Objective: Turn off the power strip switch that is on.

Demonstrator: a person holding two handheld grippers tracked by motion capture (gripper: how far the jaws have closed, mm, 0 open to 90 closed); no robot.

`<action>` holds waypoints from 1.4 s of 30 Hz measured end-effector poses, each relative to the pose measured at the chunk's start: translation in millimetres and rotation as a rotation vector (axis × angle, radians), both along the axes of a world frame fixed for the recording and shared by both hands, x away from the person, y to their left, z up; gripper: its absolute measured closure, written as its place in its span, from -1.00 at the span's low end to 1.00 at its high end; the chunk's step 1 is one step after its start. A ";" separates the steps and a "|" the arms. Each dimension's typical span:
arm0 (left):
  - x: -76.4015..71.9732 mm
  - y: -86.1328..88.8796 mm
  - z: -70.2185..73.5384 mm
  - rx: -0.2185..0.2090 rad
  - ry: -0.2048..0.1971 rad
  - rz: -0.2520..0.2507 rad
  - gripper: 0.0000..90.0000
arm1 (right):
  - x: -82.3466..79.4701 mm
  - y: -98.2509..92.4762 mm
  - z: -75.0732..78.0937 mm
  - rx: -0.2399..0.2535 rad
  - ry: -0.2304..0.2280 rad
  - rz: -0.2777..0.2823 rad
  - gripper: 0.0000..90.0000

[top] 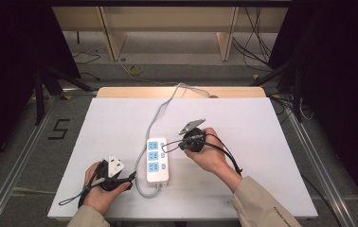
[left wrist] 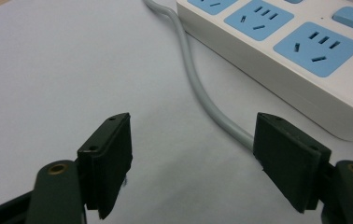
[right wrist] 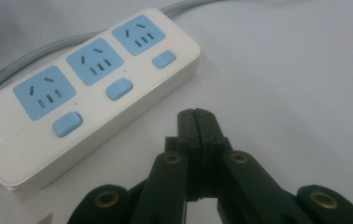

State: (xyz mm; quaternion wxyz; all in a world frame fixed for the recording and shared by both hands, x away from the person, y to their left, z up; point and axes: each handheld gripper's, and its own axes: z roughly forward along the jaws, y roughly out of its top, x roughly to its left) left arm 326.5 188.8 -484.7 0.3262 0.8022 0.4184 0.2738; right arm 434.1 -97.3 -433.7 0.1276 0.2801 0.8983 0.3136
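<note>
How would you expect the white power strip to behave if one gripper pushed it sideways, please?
The power strip lies flat and looks like rigid plastic, so it would probably slide, not tip. Its grey cable curves off the far table edge and may drag, probably pivoting it. Smooth casing could slip against the gripper.
</note>
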 end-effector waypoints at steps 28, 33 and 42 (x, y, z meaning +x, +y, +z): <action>-0.9 0.8 0.0 0.003 0.000 0.000 -0.37 | 12.5 11.5 -2.4 -0.010 0.013 0.002 1.00; -0.9 0.3 0.0 0.000 -0.002 0.002 -0.38 | 14.1 15.1 -3.4 -0.012 0.017 0.000 1.00; -1.0 0.9 0.1 0.004 -0.002 -0.001 -0.38 | 16.6 24.2 -3.0 -0.018 0.016 0.008 1.00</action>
